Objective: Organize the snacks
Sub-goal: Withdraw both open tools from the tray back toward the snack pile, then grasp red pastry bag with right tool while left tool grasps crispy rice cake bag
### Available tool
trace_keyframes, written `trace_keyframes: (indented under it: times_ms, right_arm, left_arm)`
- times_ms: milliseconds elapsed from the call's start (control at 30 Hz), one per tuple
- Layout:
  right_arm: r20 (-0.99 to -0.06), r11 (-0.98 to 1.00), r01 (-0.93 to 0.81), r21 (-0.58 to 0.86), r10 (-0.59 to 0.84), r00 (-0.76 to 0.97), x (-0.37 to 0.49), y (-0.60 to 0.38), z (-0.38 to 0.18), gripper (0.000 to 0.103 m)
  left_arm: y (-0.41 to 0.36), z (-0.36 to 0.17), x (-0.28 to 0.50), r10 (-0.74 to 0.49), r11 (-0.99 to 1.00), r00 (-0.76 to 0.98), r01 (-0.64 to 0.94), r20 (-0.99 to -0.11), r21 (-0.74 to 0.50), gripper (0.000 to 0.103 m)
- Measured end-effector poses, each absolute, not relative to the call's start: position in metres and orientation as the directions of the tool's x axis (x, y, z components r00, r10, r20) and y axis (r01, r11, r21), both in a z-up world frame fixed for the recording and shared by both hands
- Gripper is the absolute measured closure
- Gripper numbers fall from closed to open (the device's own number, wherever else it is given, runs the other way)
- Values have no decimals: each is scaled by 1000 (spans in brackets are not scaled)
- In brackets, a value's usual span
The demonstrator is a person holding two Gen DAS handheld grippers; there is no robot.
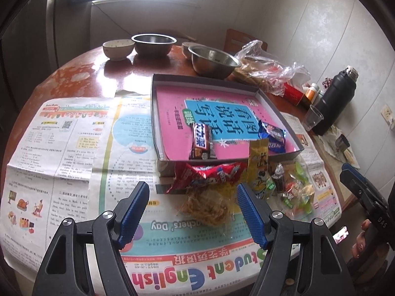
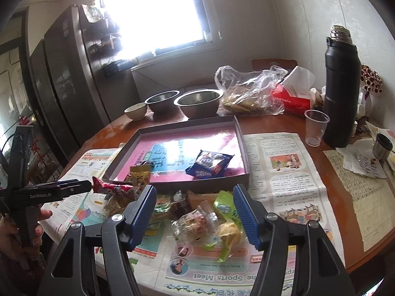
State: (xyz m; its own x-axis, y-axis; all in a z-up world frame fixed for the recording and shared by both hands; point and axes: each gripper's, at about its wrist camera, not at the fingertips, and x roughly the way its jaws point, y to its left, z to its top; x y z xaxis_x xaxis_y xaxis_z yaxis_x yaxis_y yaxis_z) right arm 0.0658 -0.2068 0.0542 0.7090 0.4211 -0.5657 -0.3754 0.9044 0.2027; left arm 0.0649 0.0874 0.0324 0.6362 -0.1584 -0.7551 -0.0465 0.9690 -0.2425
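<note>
Round reddish-brown wooden table [image 2: 291,125], surface worn in patches. Newspaper sheets [image 1: 74,153] spread across near half. On newspaper: shallow grey box tray [image 2: 243,148], loose pile of wrapped snacks [image 2: 197,219] just in front of it. On bare wood behind: two steel bowls [image 2: 197,101], small ceramic bowl [image 2: 135,111], clear plastic bag [image 2: 249,91], red tissue box [image 2: 291,100], clear plastic cup [image 2: 314,128], black flask [image 2: 342,91].

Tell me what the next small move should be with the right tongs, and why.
Probably ease the right tongs down onto the clear-wrapped snack and close. Both tongs are open and empty, that snack lies loose on the newspaper between the jaws, and only two packets sit in the tray.
</note>
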Motion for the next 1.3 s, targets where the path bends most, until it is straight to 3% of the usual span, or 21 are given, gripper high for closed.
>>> trace_keyframes:
  times_ms: [400, 933, 1300]
  right_arm:
    - [-600, 882, -440, 168, 446, 665, 56, -174, 41, 39]
    - [-663, 897, -404, 181, 415, 623, 66, -195, 9, 39]
    - [-694, 889, -456, 35, 350, 630, 77, -172, -14, 39]
  left_arm:
    - [85, 17, 67, -192, 965, 602, -29, -775, -262, 28]
    - [69, -3, 75, -197, 972, 559, 4, -805, -235, 28]
    - [55, -13, 80, -167, 985, 545, 56, -821, -163, 28]
